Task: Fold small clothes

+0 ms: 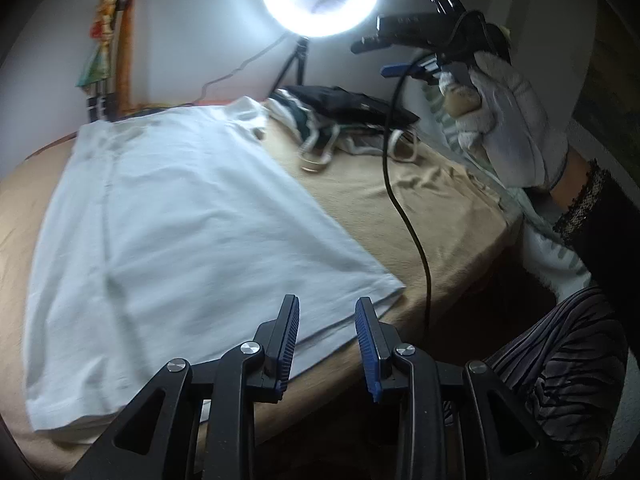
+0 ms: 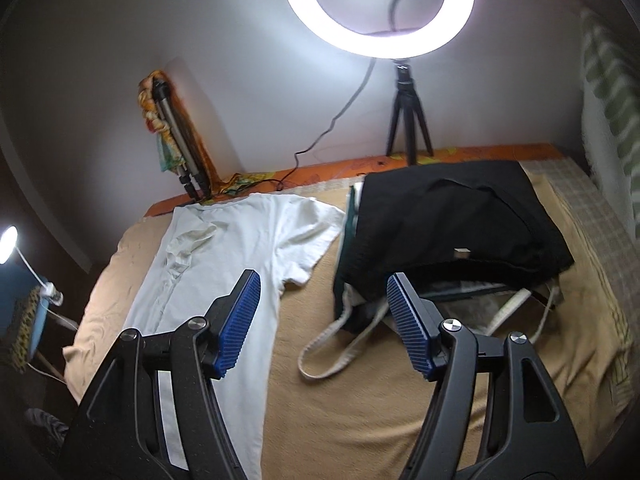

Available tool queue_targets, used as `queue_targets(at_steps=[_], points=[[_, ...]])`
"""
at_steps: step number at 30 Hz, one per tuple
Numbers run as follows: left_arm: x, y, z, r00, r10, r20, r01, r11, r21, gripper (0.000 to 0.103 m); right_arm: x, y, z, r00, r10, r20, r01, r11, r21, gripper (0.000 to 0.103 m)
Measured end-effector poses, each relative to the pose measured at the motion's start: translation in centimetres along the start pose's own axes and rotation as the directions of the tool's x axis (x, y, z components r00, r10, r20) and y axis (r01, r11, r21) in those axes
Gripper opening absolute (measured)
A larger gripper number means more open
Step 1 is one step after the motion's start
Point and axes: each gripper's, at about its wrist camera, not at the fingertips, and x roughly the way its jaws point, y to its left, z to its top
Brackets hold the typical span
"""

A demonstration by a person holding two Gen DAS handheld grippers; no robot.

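White T-shirt half-folded on the tan bed, both grippers empty.

Nearest, the left gripper hangs slightly parted above the white T-shirt's hem; the right gripper is spread wide, nothing between; farther right, a black garment; beyond, a ring light.

Left gripper jaws narrowly parted, right gripper jaws wide, both empty.

ring light: lit, on small black tripod, far beyond the hand-held gripper
cable: hangs from light
bed: tan blanket below
lamp: far left
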Motion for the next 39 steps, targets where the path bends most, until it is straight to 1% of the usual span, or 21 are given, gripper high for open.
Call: queue_targets(at_steps=[2, 5, 8, 9, 10, 14, 16, 17, 18, 19, 20, 21, 23, 27, 31, 34, 36, 39], points=[[1.7, -1.4, 0.4, 1.000, -0.014, -0.016, 0.015, 1.000, 0.021, 0.031, -0.4, -2.1, -0.2, 1.000, -0.006, 0.000, 0.006, 0.999, 0.044, 0.069], [4.1, -3.1, 1.0, 0.998, -0.039, -0.049, 0.042, 0.998, 0.045, 0.036, -0.6, -4.5, -0.6, 1.000, -0.015, -0.007, 0.016, 0.996, 0.091, 0.069], [6.2, -4.6, 1.3, 0.994, -0.056, -0.088, 0.062, 0.996, 0.067, 0.039, -0.4, -5.9, -1.0, 0.999, -0.025, -0.021, 0.027, 0.993, 0.111, 0.069], [6.7, -5.0, 1.2, 0.994, -0.055, -0.098, 0.062, 0.995, 0.076, 0.042, -0.2, -6.1, -1.0, 0.999, -0.028, -0.025, 0.031, 0.993, 0.111, 0.069], [7.1, -5.2, 1.1, 0.994, -0.043, -0.105, 0.052, 0.995, 0.086, 0.043, 0.0, -6.3, -1.1, 0.999, -0.031, -0.030, 0.034, 0.994, 0.108, 0.069], [7.9, -5.6, 1.3, 0.995, 0.002, -0.100, 0.010, 0.993, 0.116, 0.043, 0.6, -6.0, -1.0, 0.999, -0.017, -0.039, 0.021, 0.995, 0.094, 0.069], [8.2, -5.6, 1.5, 0.995, 0.018, -0.100, -0.005, 0.992, 0.129, 0.041, 0.8, -5.7, -1.0, 0.999, -0.003, -0.041, 0.006, 0.997, 0.083, 0.069], [8.3, -5.6, 1.5, 0.995, 0.026, -0.099, -0.012, 0.990, 0.138, 0.039, 1.0, -5.3, -0.9, 0.999, 0.005, -0.044, -0.002, 0.997, 0.074, 0.069], [8.4, -5.5, 1.5, 0.995, 0.034, -0.092, -0.020, 0.989, 0.147, 0.031, 1.0, -5.2, -0.9, 0.999, 0.009, -0.046, -0.006, 0.998, 0.068, 0.069], [8.5, -5.3, 1.6, 0.995, 0.046, -0.085, -0.033, 0.988, 0.152, 0.025, 1.3, -4.8, -0.9, 0.999, 0.016, -0.050, -0.013, 0.998, 0.061, 0.069], [8.5, -5.0, 1.6, 0.995, 0.051, -0.080, -0.039, 0.988, 0.151, 0.015, 1.6, -4.4, -0.8, 0.998, 0.028, -0.055, -0.025, 0.998, 0.054, 0.069], [8.5, -4.6, 1.8, 0.996, 0.037, -0.080, -0.026, 0.990, 0.136, 0.006, 1.8, -4.0, -0.6, 0.998, 0.038, -0.058, -0.035, 0.998, 0.052, 0.069], [8.3, -3.5, 2.1, 0.996, -0.001, -0.084, 0.008, 0.996, 0.084, 0.003, 2.6, -3.2, -0.4, 0.996, 0.063, -0.068, -0.059, 0.997, 0.054, 0.069], [6.7, -1.9, 2.5, 0.998, -0.041, -0.047, 0.040, 0.999, -0.022, 0.002, 5.0, -1.1, 0.1, 0.986, 0.132, -0.102, -0.125, 0.990, 0.069, 0.069], [5.0, -0.5, 3.0, 0.998, -0.060, 0.003, 0.060, 0.993, -0.101, 0.002, 8.8, 0.7, 0.0, 0.962, 0.210, -0.172, -0.189, 0.973, 0.133, 0.069], [4.1, 0.7, 3.3, 0.997, -0.071, 0.030, 0.075, 0.986, -0.150, 0.002, 12.3, 2.1, -0.4, 0.948, 0.215, -0.236, -0.183, 0.972, 0.151, 0.069], [3.6, 1.3, 3.4, 0.996, -0.074, 0.043, 0.081, 0.983, -0.167, 0.002, 14.5, 2.9, -0.6, 0.942, 0.194, -0.273, -0.157, 0.976, 0.153, 0.069], [3.1, 2.2, 3.4, 0.995, -0.077, 0.056, 0.086, 0.979, -0.187, 0.002, 17.6, 3.4, -0.7, 0.936, 0.168, -0.310, -0.111, 0.975, 0.193, 0.069]])
